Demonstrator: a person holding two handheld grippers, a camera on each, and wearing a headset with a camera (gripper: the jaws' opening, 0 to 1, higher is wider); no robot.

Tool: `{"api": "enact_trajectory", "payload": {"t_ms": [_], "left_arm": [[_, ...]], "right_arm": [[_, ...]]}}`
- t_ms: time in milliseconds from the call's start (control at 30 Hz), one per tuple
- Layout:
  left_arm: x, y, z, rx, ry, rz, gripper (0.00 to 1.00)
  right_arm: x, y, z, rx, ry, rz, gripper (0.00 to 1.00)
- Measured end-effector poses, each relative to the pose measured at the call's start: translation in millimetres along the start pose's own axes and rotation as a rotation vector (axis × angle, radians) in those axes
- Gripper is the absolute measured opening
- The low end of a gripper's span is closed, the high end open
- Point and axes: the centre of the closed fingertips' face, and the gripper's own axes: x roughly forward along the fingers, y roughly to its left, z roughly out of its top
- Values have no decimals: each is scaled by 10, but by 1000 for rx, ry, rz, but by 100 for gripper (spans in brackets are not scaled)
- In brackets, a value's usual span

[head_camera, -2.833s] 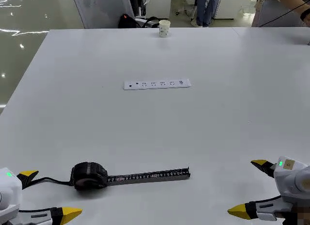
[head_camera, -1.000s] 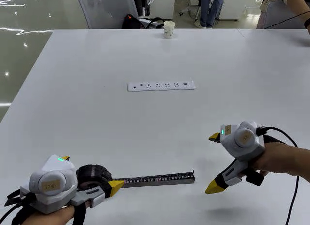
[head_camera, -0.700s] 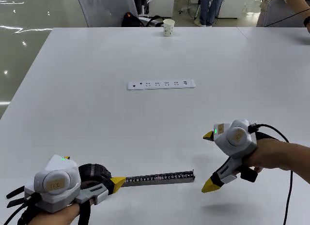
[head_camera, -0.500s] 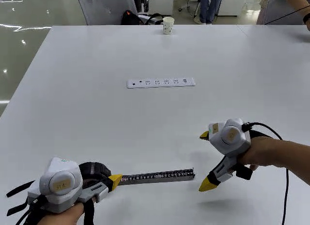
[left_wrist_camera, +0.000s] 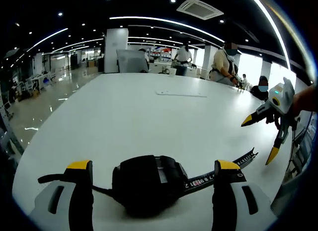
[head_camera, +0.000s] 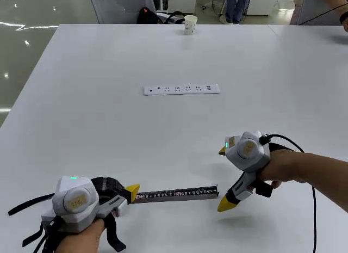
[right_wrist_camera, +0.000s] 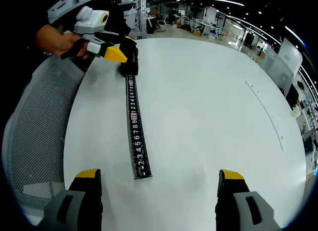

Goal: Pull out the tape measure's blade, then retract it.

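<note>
The black tape measure case (head_camera: 110,185) lies near the table's front left, with its blade (head_camera: 176,194) drawn out to the right and flat on the table. In the left gripper view the case (left_wrist_camera: 149,184) sits between the jaws of my left gripper (left_wrist_camera: 153,165), which is open with a gap on each side. In the head view the left gripper (head_camera: 124,192) stands over the case. My right gripper (head_camera: 224,178) is open just right of the blade's end hook (head_camera: 216,191). From the right gripper (right_wrist_camera: 159,174), the hook (right_wrist_camera: 142,175) lies between the jaws, nearer the left one.
A white power strip (head_camera: 182,89) lies mid-table and a paper cup (head_camera: 190,24) stands at the far edge. A black cable (head_camera: 304,171) trails from the right gripper. People stand beyond the table (head_camera: 81,100). A shiny floor drops off on the left.
The right gripper has moved left and down toward the blade's end hook. The left gripper has stayed at the case. The blade has not changed length.
</note>
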Motion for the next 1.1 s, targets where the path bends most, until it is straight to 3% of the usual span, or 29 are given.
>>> {"api": "enact_trajectory", "payload": {"t_ms": [200, 333, 667, 867, 1100], "left_arm": [[19, 12, 3, 19, -22, 29, 99], [19, 28, -21, 20, -26, 34, 99], [28, 80, -106, 1, 0, 44, 99], [42, 71, -73, -7, -14, 44, 99], [77, 54, -50, -19, -17, 43, 99]], "right_arm": [[34, -2, -23, -22, 18, 6, 90], [43, 24, -26, -67, 23, 25, 79], [88, 105, -53, -75, 55, 77, 53], [98, 181, -71, -106, 72, 116, 37], [103, 196, -84, -129, 83, 128, 28]]}}
